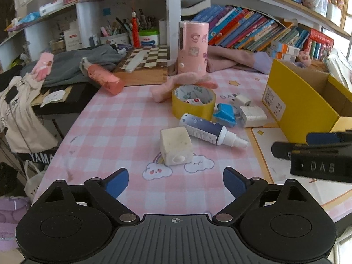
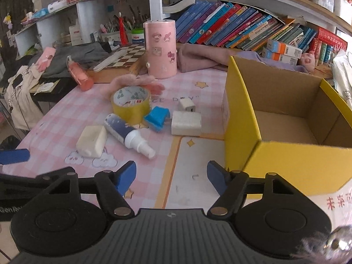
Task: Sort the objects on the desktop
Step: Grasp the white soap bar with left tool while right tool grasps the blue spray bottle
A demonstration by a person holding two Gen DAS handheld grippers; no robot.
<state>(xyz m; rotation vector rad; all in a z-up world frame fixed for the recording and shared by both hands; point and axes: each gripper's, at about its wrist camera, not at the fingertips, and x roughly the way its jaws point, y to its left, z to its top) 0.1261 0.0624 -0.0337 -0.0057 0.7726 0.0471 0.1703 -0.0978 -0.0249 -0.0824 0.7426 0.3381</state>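
Observation:
On the pink checked desk mat lie a cream cube (image 1: 176, 148), a dark blue spray bottle (image 1: 209, 132), a yellow tape roll (image 1: 193, 102), a blue sharpener-like piece (image 1: 225, 114) and two white chargers (image 1: 253, 115). My left gripper (image 1: 176, 181) is open just short of the cream cube, nothing between its fingers. My right gripper (image 2: 171, 177) is open too, over bare mat beside the yellow cardboard box (image 2: 286, 160), which looks empty. The spray bottle (image 2: 129, 135) and cream cube (image 2: 92, 142) lie ahead to its left. The right gripper's arm (image 1: 319, 156) shows at the left view's right edge.
A tall pink cylinder (image 1: 193, 47) and a pink fluffy cloth (image 1: 187, 83) stand behind the tape. A red bottle (image 1: 103, 77), chessboard (image 1: 147, 59) and grey clothing lie at the back left. Books fill the shelf (image 2: 242, 26) behind. The desk edge drops off at the left.

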